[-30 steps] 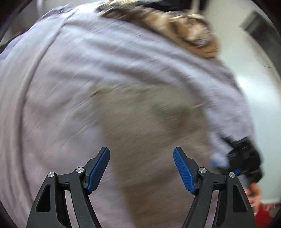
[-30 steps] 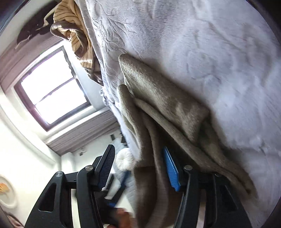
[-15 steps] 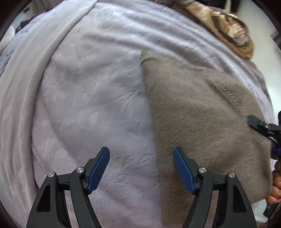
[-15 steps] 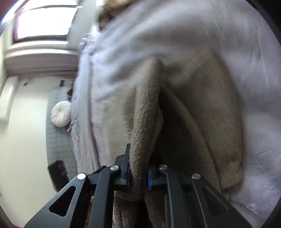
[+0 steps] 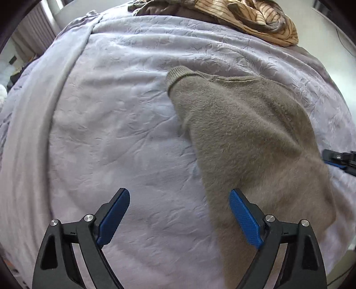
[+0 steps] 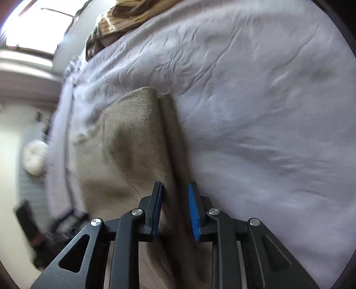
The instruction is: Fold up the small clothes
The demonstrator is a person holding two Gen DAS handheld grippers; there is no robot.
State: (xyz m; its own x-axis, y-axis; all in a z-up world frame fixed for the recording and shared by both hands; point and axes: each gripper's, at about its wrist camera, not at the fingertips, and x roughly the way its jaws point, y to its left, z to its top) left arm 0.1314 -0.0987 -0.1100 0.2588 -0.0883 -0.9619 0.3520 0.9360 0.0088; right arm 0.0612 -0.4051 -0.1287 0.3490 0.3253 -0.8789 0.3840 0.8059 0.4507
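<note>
Two grippers are working here, no labels or writing readable anywhere. Left gripper [image 5: 179, 219] is hovering wide open over the bed, holding nothing, its right finger just above the sweater's [image 5: 251, 137] near edge. Right gripper [image 6: 174, 209] is sitting nearly closed with a fold of the sweater [image 6: 124, 151] between its pads; can't tell if it's actually pinching. Sweater is lying on the lavender bedspread [image 5: 115, 115]. Farther back, a striped brown garment [image 5: 255, 17] is bunched at the bed's far edge.
</note>
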